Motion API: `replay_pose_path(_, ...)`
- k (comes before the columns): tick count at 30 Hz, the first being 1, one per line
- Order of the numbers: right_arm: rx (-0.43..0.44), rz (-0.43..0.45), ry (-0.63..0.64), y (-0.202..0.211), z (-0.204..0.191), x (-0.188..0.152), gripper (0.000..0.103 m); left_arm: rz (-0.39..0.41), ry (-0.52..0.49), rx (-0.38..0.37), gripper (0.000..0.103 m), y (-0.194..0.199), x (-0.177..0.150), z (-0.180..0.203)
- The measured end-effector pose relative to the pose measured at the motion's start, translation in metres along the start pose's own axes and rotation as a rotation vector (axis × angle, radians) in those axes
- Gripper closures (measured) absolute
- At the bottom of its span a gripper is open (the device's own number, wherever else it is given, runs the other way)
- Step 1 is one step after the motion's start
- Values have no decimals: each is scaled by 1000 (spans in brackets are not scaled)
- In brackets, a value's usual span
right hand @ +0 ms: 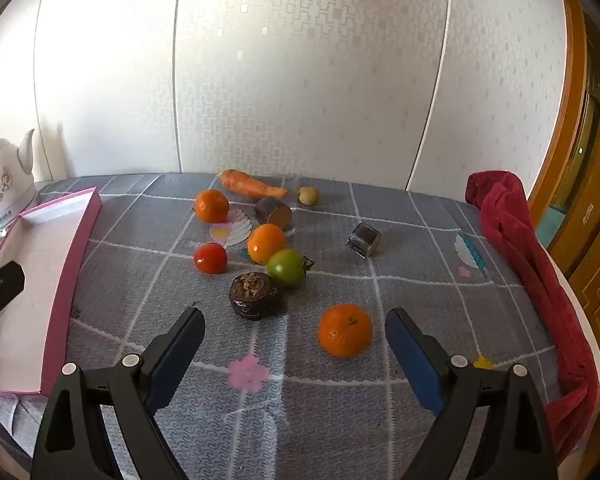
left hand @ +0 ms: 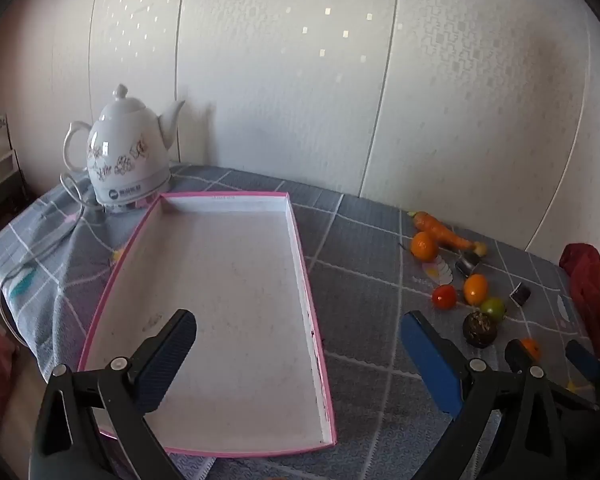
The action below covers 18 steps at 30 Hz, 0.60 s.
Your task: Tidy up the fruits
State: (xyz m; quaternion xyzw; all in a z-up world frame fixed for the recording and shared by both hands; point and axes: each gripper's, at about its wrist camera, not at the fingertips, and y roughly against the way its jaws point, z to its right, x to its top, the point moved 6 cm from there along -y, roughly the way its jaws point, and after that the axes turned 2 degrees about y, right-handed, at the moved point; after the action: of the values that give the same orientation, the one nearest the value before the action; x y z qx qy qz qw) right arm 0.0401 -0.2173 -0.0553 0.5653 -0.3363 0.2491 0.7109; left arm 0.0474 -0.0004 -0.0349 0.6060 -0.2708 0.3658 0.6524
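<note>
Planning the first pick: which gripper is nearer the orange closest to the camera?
Right. The right gripper hangs just short of the orange, which sits toward its right finger. The left gripper hangs over the pink tray, away from the fruit.

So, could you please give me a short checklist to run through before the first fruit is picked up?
1. Pink tray has room: ok, nothing lies in it.
2. Right tongs open, nothing between them: ok.
3. Left tongs open: ok.
4. Nearest orange free of its neighbours: ok.
5. Kettle out of the way: ok, behind the tray.
6. Fruit told apart from the carrot: cannot tell for the dark pieces.
</note>
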Motion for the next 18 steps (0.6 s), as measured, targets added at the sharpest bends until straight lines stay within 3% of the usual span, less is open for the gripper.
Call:
replay_pose_path(3,8,16,-7,4,-3,2,10,44,-14,0,0,8,0,5)
replay_pose_path(5,-1,26,0,5,-3,-3,10,18,16,-11,0,2,-3,-2)
replay_pose_path(9,79,10,-27,3,-11,1,10,-18,24,-41,0,-3,-5,-8)
replay_pose_path(18,141,39,31,17,-35,-2,10,22,38,-20,0,6,1,-15)
